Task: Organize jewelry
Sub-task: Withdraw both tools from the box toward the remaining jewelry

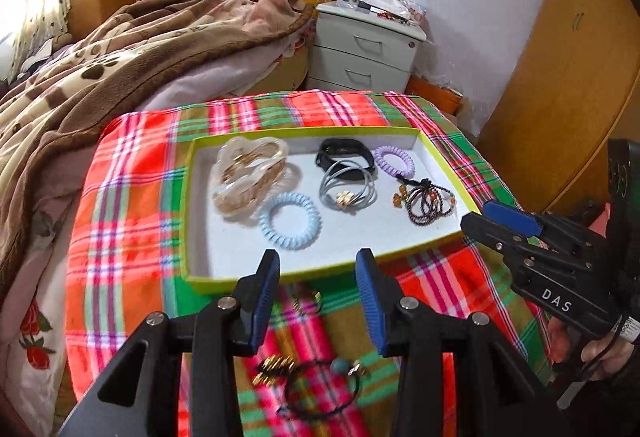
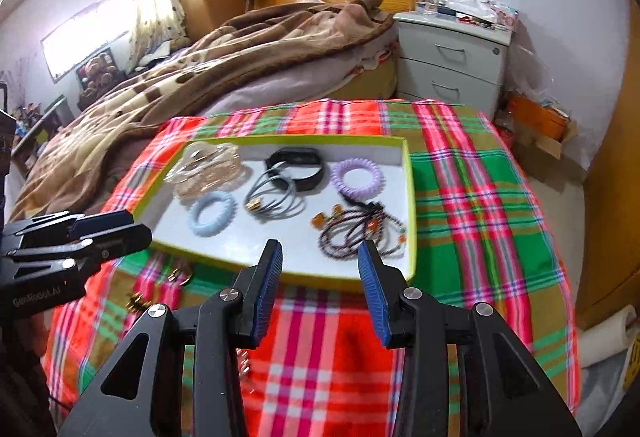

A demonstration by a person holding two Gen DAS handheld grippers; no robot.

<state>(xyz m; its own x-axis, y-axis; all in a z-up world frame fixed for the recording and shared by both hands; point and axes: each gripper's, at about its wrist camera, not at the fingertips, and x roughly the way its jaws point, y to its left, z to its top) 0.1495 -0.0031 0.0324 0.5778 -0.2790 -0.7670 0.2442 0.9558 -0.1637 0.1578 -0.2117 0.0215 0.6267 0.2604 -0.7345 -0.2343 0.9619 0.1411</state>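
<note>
Jewelry tray, shallow white box with lime-green rim point(image 1: 440, 237), sits mid tabletop on red-green plaid cloth point(image 1: 128, 237). Inside tray: beige-gold bangle bundle point(image 1: 248, 177) far left; black wristband point(image 1: 344, 157) at far wall; pale-blue coil tie point(image 1: 290, 221) nearest front rim; lilac coil tie point(image 1: 394, 159) far right. Outside tray, before front rim: dark cord bracelet with teal bead point(image 1: 320, 389). Left gripper point(image 1: 318, 297), right gripper point(image 2: 320, 293): jaws open, nothing between.

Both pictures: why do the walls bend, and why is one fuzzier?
Left wrist view: a fisheye lens bows the wardrobe and darkens the corners; the tray looks fairly sharp. Right wrist view: same bending, window glare at left, and smeared plaid cloth.
</note>
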